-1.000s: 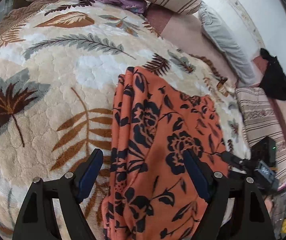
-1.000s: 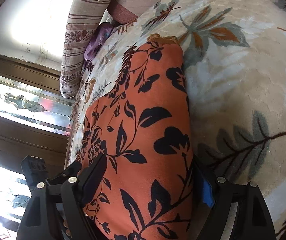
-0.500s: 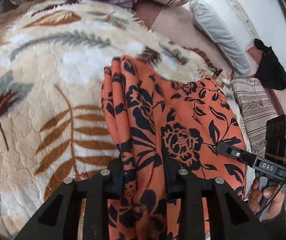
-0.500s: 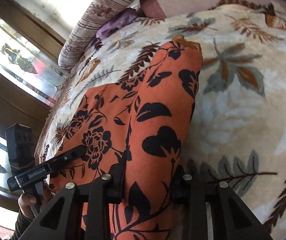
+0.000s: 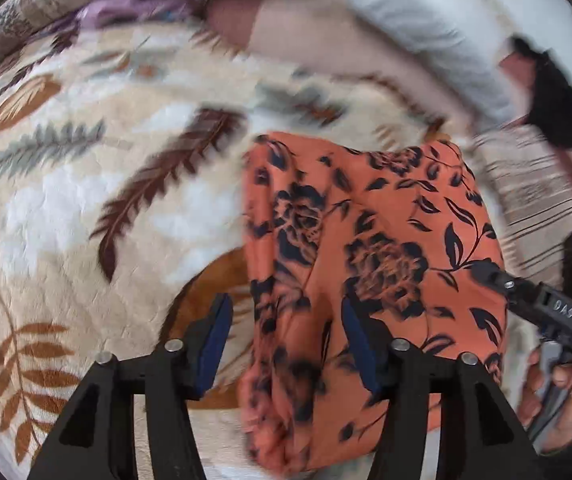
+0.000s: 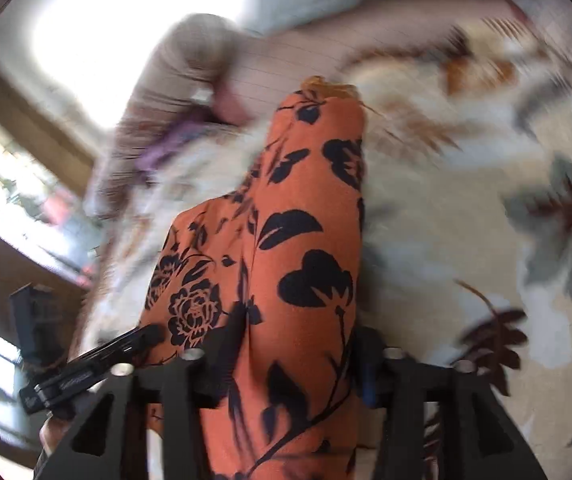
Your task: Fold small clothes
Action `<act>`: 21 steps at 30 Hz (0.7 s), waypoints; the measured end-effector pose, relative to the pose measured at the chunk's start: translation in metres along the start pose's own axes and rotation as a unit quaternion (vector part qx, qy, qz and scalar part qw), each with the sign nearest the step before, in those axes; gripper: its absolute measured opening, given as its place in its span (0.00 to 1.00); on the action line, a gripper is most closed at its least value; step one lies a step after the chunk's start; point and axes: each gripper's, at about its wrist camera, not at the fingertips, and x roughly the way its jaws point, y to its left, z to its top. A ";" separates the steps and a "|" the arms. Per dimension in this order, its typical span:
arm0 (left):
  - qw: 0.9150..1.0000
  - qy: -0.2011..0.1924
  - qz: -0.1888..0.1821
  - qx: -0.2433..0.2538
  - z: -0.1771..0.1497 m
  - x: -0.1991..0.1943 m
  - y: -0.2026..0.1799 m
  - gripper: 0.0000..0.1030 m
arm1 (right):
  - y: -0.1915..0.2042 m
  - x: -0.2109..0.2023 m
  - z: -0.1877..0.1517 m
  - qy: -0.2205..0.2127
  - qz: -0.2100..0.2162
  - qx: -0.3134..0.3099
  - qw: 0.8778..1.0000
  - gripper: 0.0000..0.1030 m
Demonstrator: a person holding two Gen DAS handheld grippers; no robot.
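The orange flowered garment (image 5: 366, 248) was seen on the bed blanket (image 5: 85, 208), long axis running away from both the left hand-held gripper (image 5: 286, 344) and right hand-held gripper (image 6: 298, 356), cloth between opening jaws, neither gripped, both equally near.

Left tongs (image 5: 283, 344) built of matte black plastic arms, blue pads (image 5: 214, 344) fitted inside, silver screw heads (image 5: 174, 345) set on top, white lettering printed on the right tongs (image 5: 486, 270)
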 end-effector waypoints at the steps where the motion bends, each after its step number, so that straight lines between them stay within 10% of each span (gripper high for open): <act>1: 1.000 0.007 -0.007 -0.001 -0.004 0.003 0.004 0.61 | -0.014 0.006 -0.005 0.007 -0.033 0.019 0.999 0.54; 10: 0.997 -0.052 0.034 0.036 -0.028 -0.043 0.003 0.74 | 0.029 -0.055 -0.023 -0.108 0.046 -0.023 0.993 0.64; 16: 0.999 -0.017 0.043 0.016 -0.031 -0.021 0.009 0.74 | 0.022 0.012 -0.030 0.010 0.044 0.018 0.999 0.77; 21: 0.998 -0.023 0.046 0.026 -0.033 -0.025 0.007 0.74 | 0.048 -0.018 -0.012 -0.056 0.071 -0.006 0.996 0.77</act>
